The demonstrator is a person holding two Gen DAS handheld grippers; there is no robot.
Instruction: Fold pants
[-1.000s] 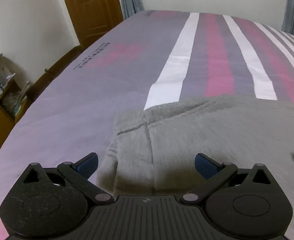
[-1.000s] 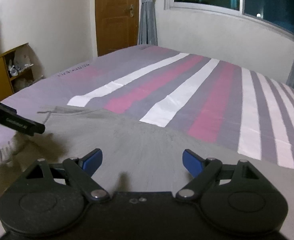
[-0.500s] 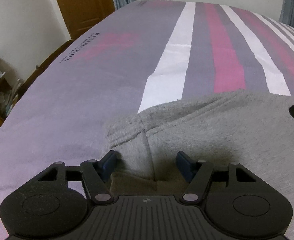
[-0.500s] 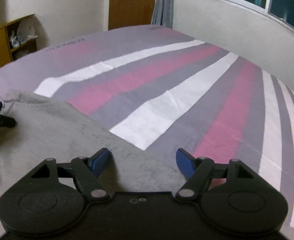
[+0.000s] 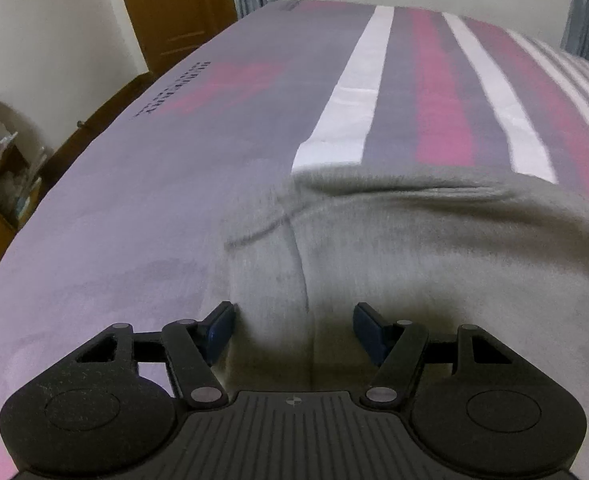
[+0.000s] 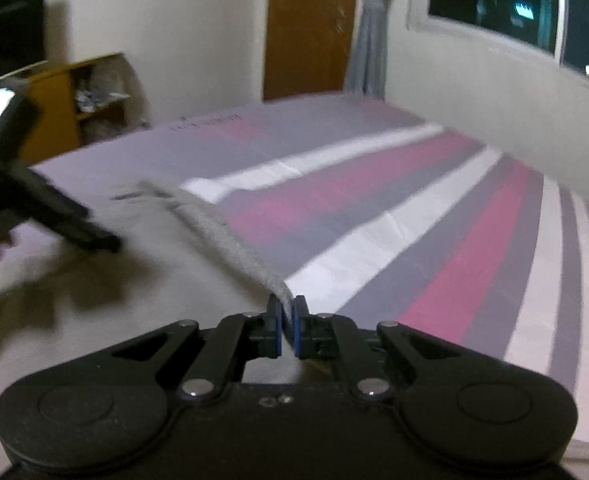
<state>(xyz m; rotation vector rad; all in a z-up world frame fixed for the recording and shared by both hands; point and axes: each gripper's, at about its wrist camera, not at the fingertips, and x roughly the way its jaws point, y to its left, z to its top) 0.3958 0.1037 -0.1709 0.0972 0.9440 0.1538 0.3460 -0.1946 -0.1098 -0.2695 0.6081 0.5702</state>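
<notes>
Grey fleece pants [image 5: 414,248] lie on the striped bed sheet [image 5: 174,152]. My left gripper [image 5: 294,330] is open, its blue pads straddling a side seam of the pants just above the cloth. My right gripper [image 6: 288,330] is shut on the far edge of the pants [image 6: 214,216], the hem pinched between its blue pads. The left gripper also shows in the right wrist view [image 6: 54,212] at the left, over the pants.
The bed sheet [image 6: 414,216] has grey, pink and white stripes. A wooden door [image 6: 310,28], a curtain [image 6: 368,28] and a window [image 6: 494,4] stand behind the bed. A wooden shelf [image 6: 74,104] with clutter stands left of the bed.
My right gripper closed on the pants' far edge and lifted it slightly. My left gripper stayed open and shifted a little over the seam.
</notes>
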